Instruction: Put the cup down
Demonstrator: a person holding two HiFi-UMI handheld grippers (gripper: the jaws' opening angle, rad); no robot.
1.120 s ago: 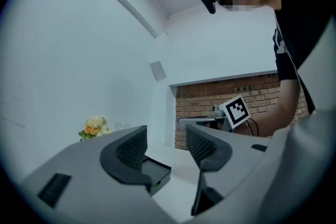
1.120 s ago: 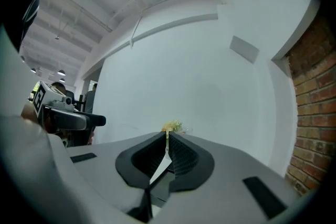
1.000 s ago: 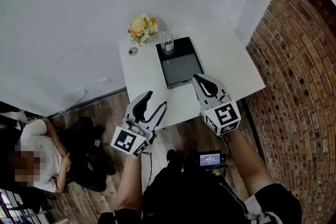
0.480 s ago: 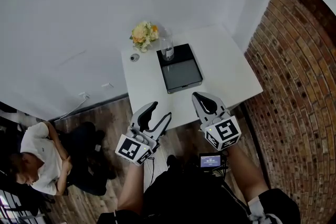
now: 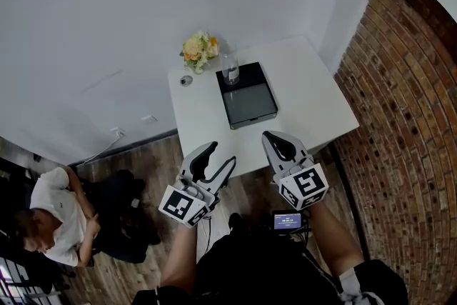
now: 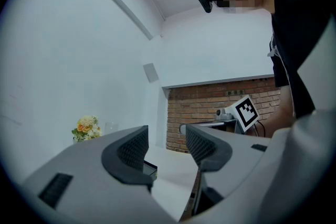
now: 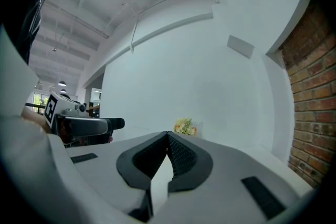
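- The cup, a clear glass, is seen standing upright on the black tray, at the tray's 12 o'clock end, on the white table.
- A flower bunch is set just beside the cup, at its 10 o'clock.
- The left gripper is held at 7 o'clock of the tray, well apart from the cup. Its 2 jaws are spread, and nothing is gripped.
- The right gripper is held at 5 o'clock of the tray. Its jaws are pressed together and empty.
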